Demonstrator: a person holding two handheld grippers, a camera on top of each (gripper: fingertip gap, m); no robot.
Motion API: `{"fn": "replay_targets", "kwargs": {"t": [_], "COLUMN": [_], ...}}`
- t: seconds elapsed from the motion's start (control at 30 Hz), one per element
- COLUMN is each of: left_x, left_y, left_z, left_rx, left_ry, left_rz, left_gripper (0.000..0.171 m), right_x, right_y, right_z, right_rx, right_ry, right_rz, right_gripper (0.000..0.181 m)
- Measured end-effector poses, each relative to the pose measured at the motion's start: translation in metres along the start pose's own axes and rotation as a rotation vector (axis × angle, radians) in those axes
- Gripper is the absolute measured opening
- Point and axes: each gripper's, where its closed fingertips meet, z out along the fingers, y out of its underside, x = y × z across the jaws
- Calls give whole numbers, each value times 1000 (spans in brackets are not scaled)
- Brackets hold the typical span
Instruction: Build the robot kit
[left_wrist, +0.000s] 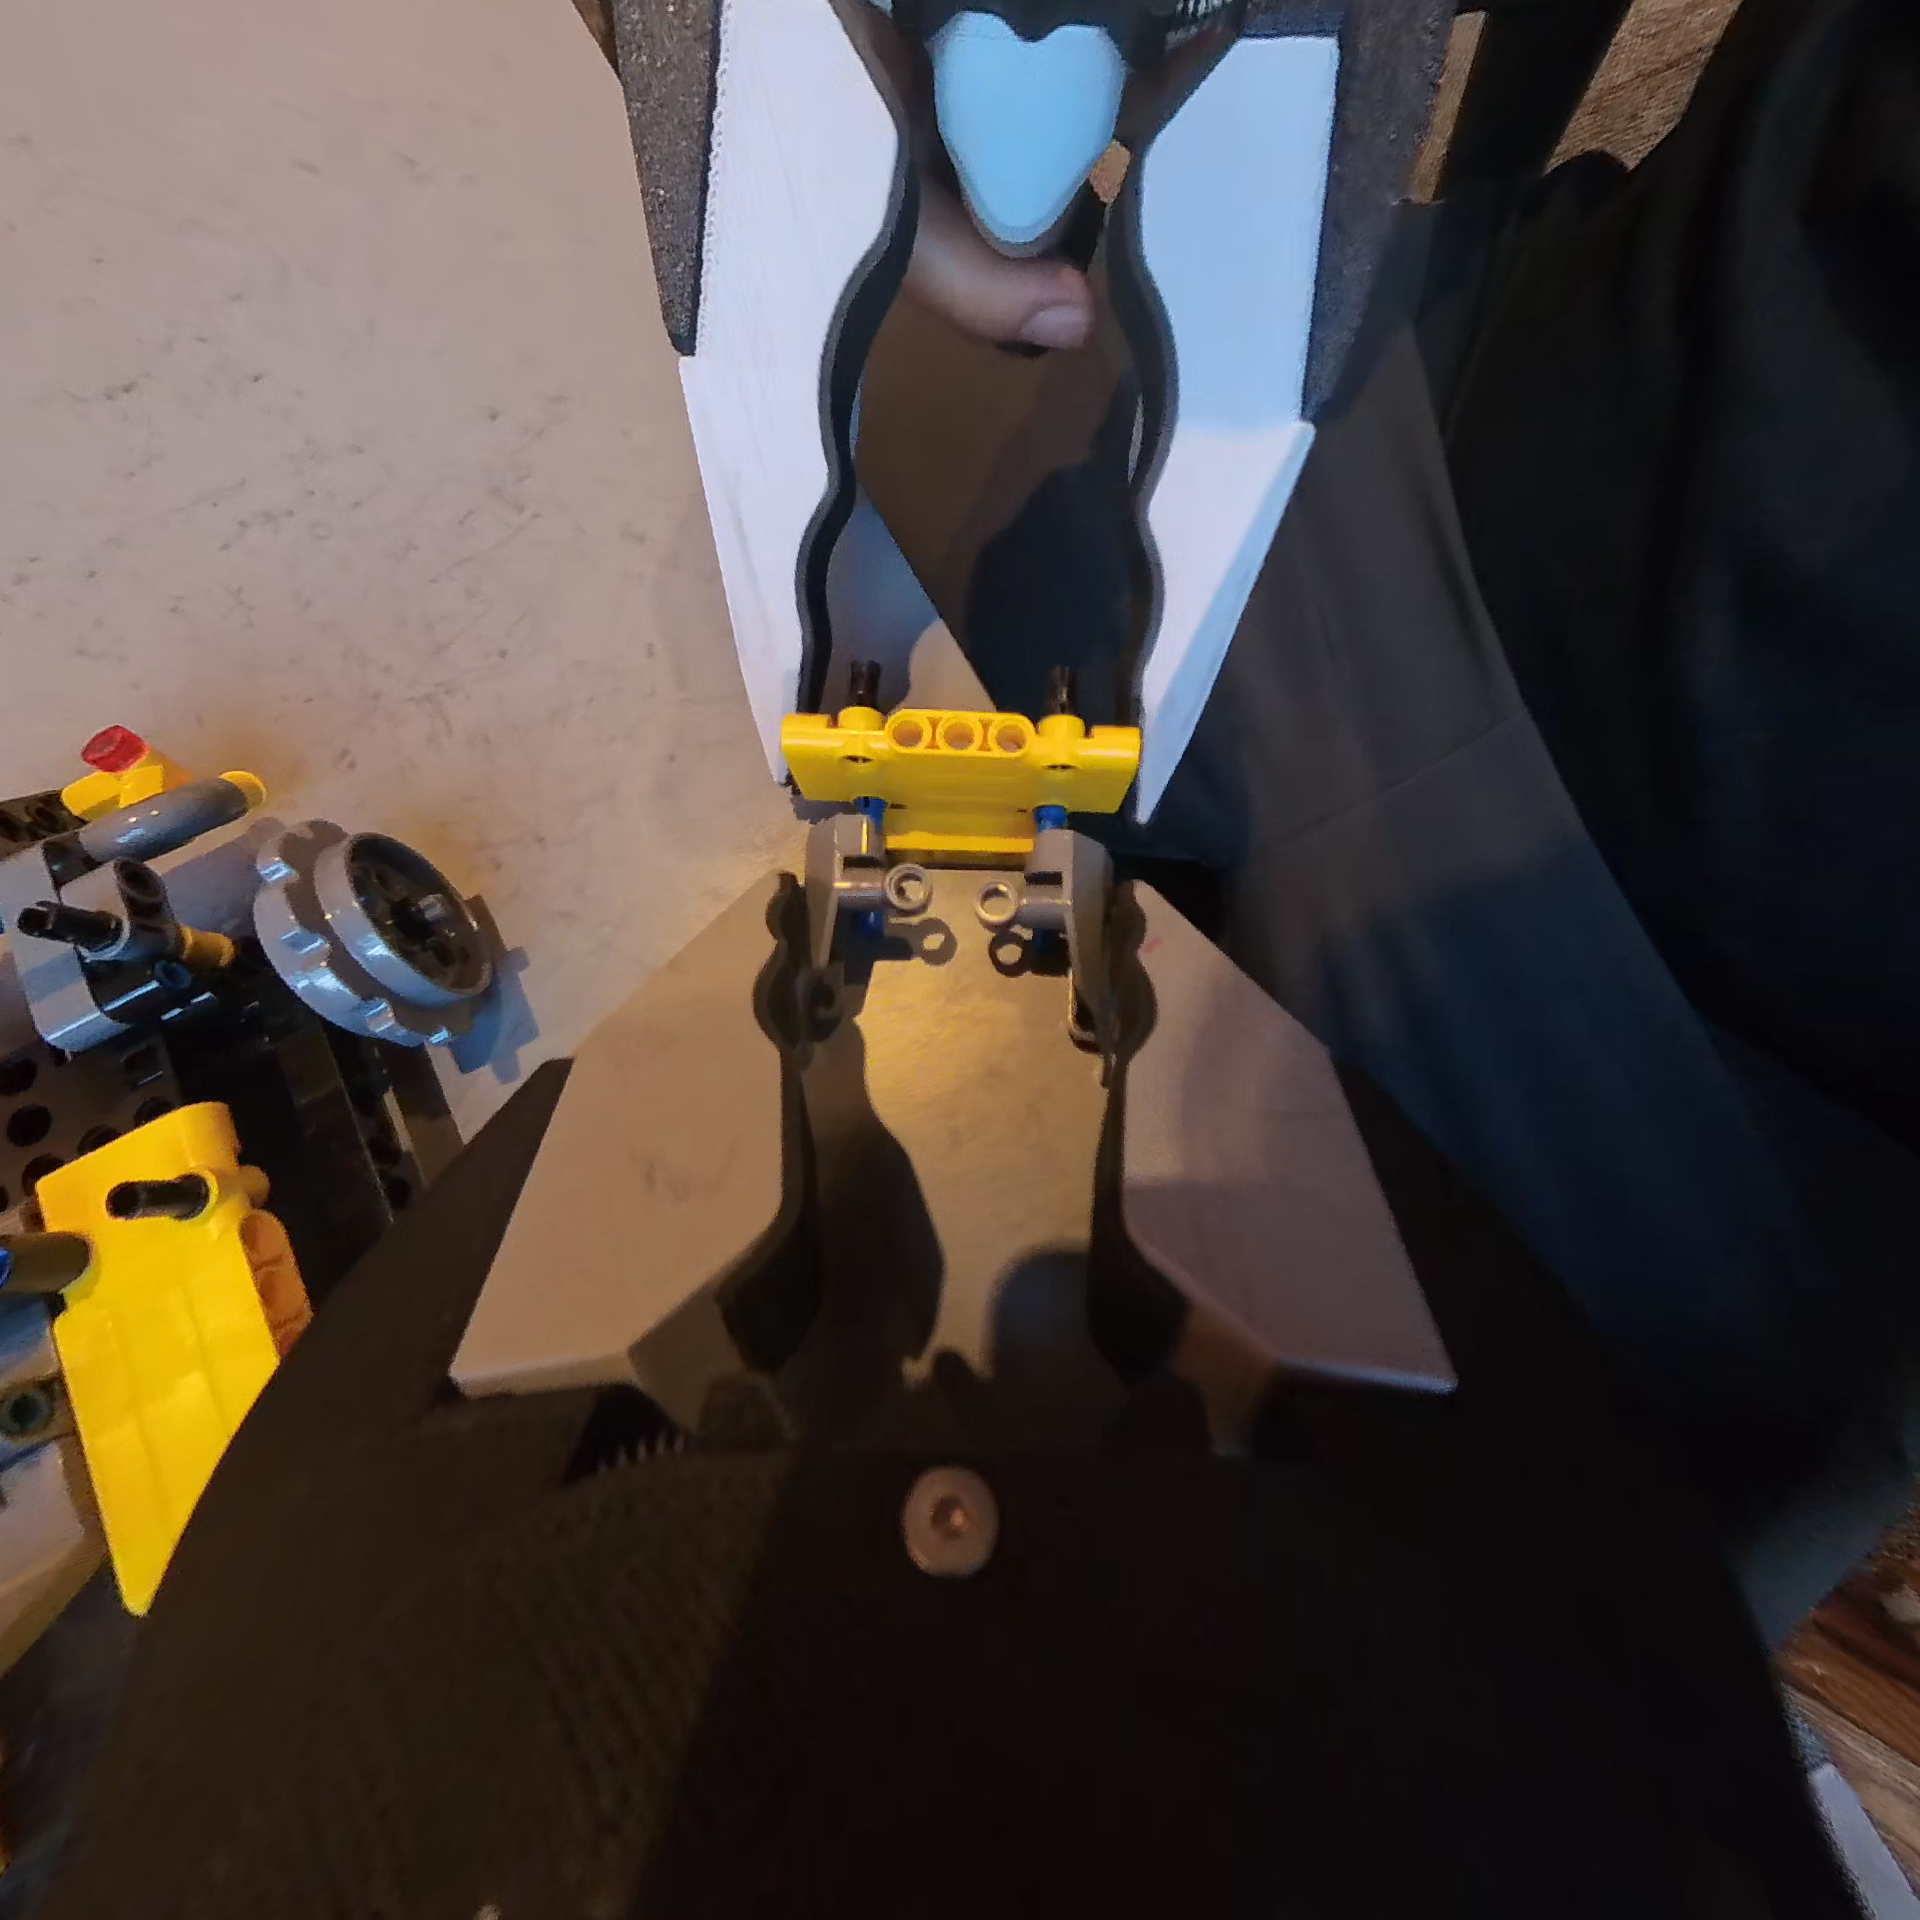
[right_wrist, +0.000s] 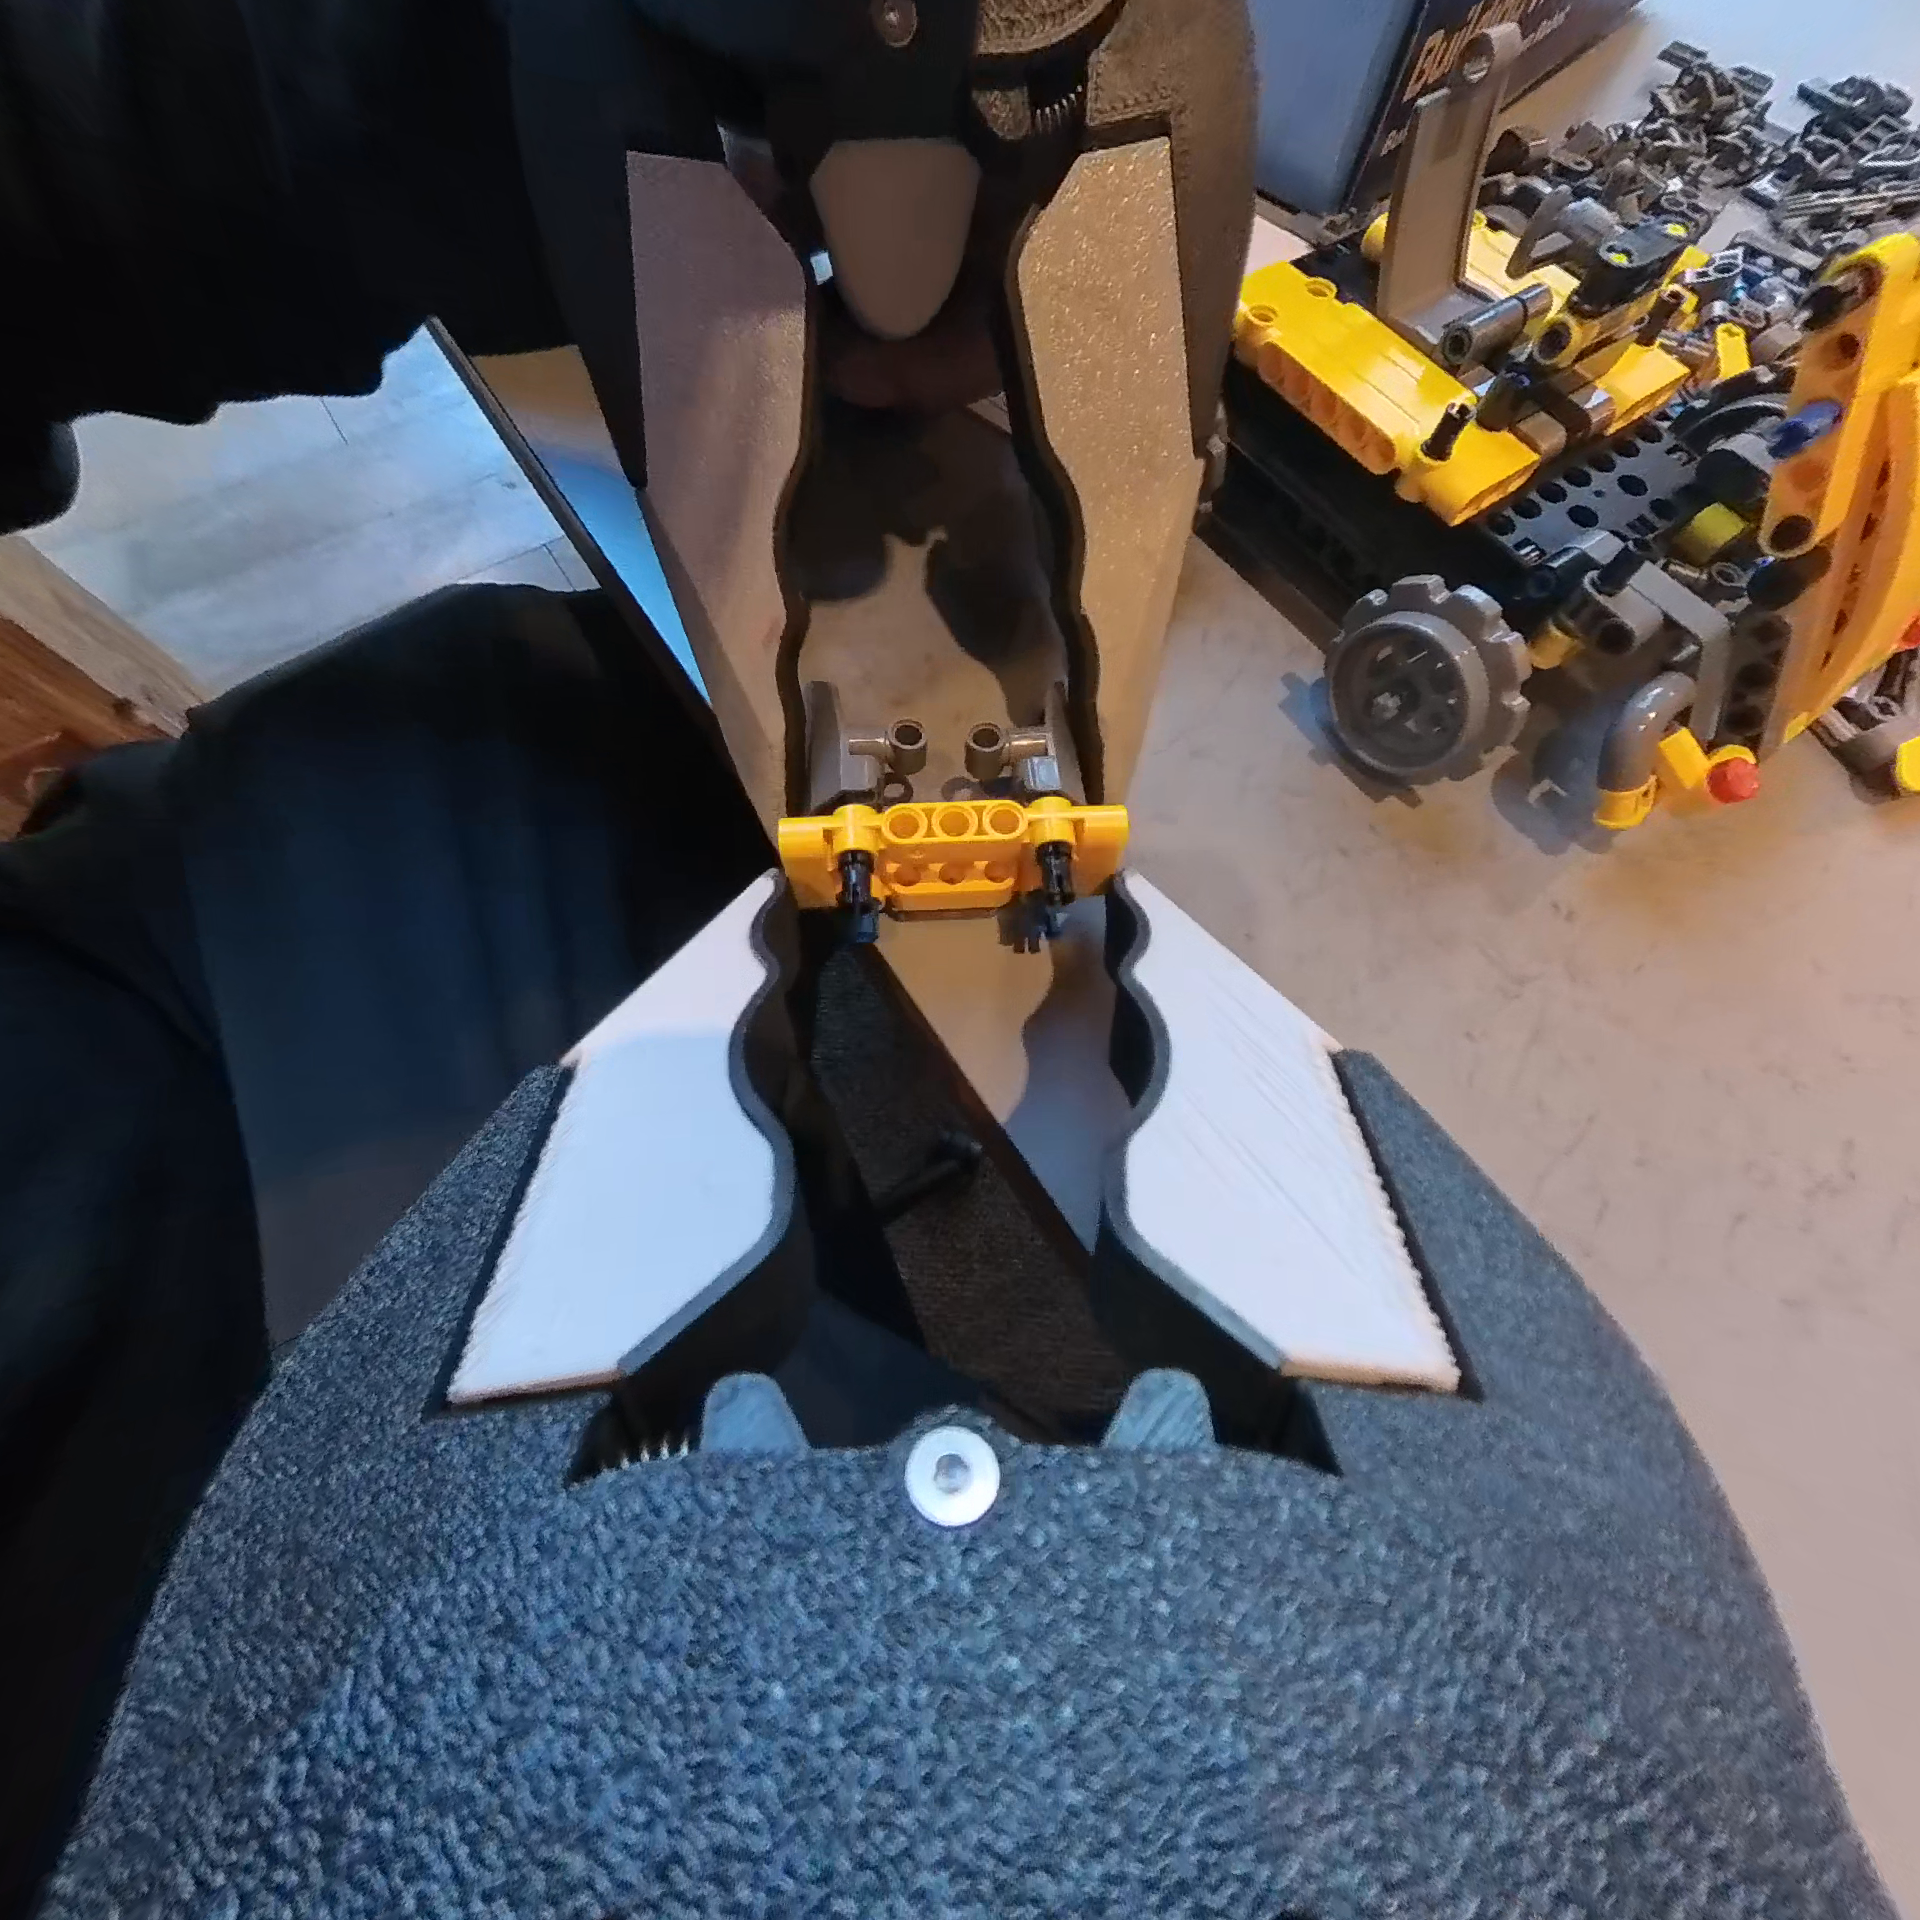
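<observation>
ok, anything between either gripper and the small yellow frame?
Nothing visible. The right gripper grips the yellow frame by its ends. The left gripper grips the grey arms pinned to the frame from the opposite side. The model vehicle sits off to the side, apart.

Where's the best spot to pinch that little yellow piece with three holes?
Pinch the yellow frame piece across its two short ends, which look flat and parallel. Come from the side with the black pins, as the right claw does. The left claw holds the grey connectors on the opposite side.
</observation>
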Motion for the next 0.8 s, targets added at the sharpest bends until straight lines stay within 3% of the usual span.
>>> {"fn": "replay_targets", "kwargs": {"t": [0.33,0.47,0.57,0.67,0.73,0.8], "left_x": [-4,-6,-7,-2,11,19], "left_y": [-2,4,8,0,-9,-4], "left_z": [-1,-12,-27,-41,-41,-35], "left_rx": [-2,-12,-5,44,81,19], "left_ry": [2,-124,-205,-261,-246,-265], "left_rz": [-32,-53,-173,-299,-339,-328], "left_gripper": [68,72,77,71,53,50], "right_x": [8,10,11,8,9,9], "right_y": [-3,-3,-3,-2,-3,-3], "right_z": [5,5,6,5,3,2], "right_rx": [-68,-63,-50,-42,-35,-26], "right_ry": [22,27,20,1,3,-10], "right_rz": [-27,-28,-18,-13,-18,-9], "right_gripper": [60,59,59,59,59,59]}}
